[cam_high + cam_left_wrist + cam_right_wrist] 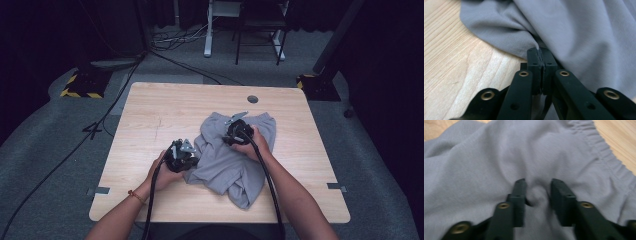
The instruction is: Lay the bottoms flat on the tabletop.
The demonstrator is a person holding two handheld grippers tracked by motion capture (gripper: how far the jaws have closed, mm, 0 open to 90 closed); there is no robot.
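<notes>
A grey garment (235, 160) is lying crumpled on the wooden table (150, 115), right of centre & toward the near edge, w/ an elastic waistband being seen at its far side in the high view. In the right gripper view that gathered waistband (604, 147) is running along the upper right, w/ bare table wood beyond it.

The left gripper (189, 159) is being held low at the garment's left edge, gripped by the left hand (162, 172). In the left gripper view its jaws are being pressed fully together, w/ a thin fold of the grey cloth (529, 45) being pinched between the pads right at the hem, just above the table surface. Cloth is being bunched into a ridge leading away from the pinch point.

The right gripper (235, 134) is being held over the garment's upper middle part by the right hand (252, 147). In its own view the jaws are standing partly apart, approx. halfway, pushed down into the fabric, w/ a small hump of cloth (537, 195) being gathered between them. The pads aren't clearly being pressed on that hump; a gap is being seen on both sides of it. A black cable is being trailed back from each gripper along the forearms.
</notes>
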